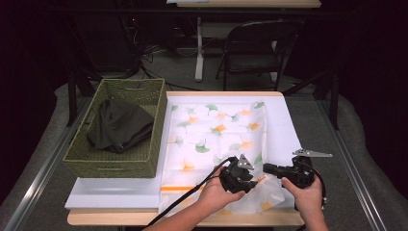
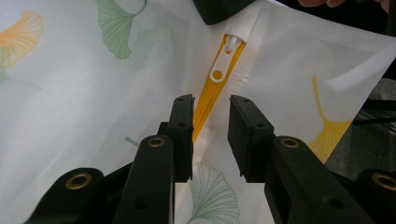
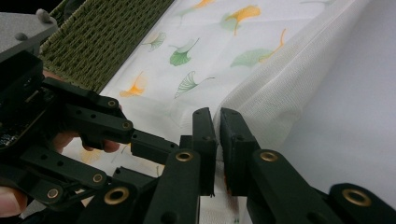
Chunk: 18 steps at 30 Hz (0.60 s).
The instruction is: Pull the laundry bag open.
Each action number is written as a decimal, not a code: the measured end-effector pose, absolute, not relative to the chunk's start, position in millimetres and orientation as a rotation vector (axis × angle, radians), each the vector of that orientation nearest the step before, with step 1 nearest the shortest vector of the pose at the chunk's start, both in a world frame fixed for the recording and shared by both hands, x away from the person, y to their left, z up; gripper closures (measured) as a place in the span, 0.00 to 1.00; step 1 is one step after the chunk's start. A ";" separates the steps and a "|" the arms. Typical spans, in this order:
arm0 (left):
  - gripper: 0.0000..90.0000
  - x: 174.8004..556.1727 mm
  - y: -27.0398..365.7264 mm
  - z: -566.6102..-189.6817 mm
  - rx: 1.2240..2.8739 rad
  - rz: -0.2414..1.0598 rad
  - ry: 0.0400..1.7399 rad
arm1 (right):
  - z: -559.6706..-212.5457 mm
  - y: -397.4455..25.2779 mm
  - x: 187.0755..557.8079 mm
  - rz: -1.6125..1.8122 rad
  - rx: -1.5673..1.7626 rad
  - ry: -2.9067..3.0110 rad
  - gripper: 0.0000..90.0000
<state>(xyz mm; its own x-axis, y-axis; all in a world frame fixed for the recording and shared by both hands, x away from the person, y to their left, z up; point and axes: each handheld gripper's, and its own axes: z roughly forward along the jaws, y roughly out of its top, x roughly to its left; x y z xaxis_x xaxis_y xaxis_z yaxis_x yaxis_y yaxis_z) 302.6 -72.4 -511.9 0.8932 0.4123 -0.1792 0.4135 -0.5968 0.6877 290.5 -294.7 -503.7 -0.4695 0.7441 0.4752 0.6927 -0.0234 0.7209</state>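
White mesh zipper bag [image 1: 216,130] with ginkgo-leaf print, hem clenched by right gripper [image 3: 217,122], orange zipper [image 2: 212,88] just ahead of parted left gripper [image 2: 211,109]: risks slipping free, pull tab [image 2: 223,58] missed.

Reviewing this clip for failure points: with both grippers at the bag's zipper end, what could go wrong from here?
1. The right gripper pinches only a thin edge of the mesh bag; it may slip.
2. The left gripper is open astride the orange zipper, short of the white pull tab; closing here could grab fabric instead.
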 end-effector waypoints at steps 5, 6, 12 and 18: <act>0.80 305.3 -77.4 -513.9 2.283 -0.031 0.553 | -502.9 -293.7 290.7 1.551 1.567 2.159 0.94; 0.80 306.4 -77.7 -515.0 2.280 -0.054 0.553 | -502.7 -293.1 290.7 1.551 1.564 2.162 0.94; 0.81 311.3 -78.1 -518.0 2.272 -0.082 0.564 | -502.6 -290.9 290.9 1.552 1.554 2.169 0.94; 0.81 315.4 -77.3 -518.2 2.246 -0.123 0.564 | -502.7 -290.4 291.4 1.562 1.551 2.168 0.94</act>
